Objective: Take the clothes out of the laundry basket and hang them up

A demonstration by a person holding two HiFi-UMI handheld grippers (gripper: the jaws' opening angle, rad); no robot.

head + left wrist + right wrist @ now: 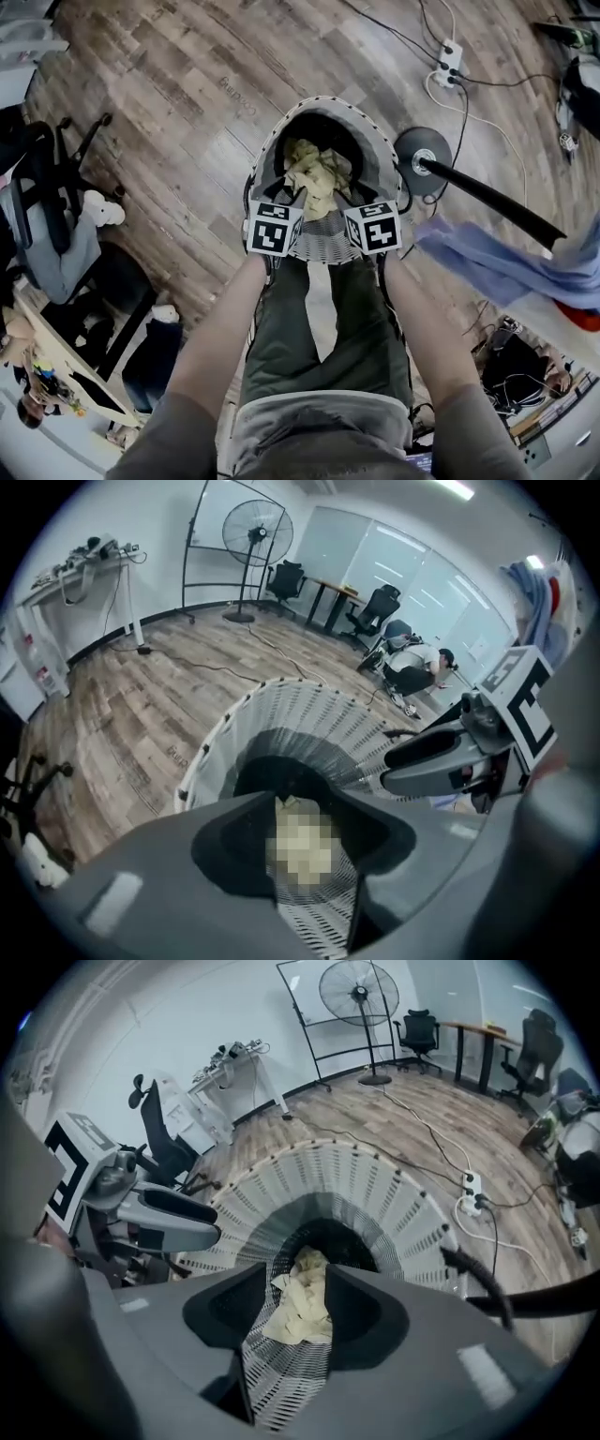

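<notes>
Left gripper first: hangs above the near rim of the laundry basket, tipped steeply down, jaws apart, nothing pinched. Right gripper likewise: jaws apart and empty, just beside its twin over the same rim. Looks straight down, through both gaps, onto the cream garment, which lies crumpled at the bottom of the basket, well below the pads and untouched.

Seems partly done. Shows a blue garment already draped up by the rack pole, to the right of the basket, with a scrap of red next to it. Cannot tell whether either sits on a hanger.

Leaves the cream piece to fetch. Appears to be the only thing left in the basket, though its folds could hide more.

Remaining, by this reading: reach down inside, close on the cream cloth, lift it clear of the rim, carry it across to the rack, hang it.
</notes>
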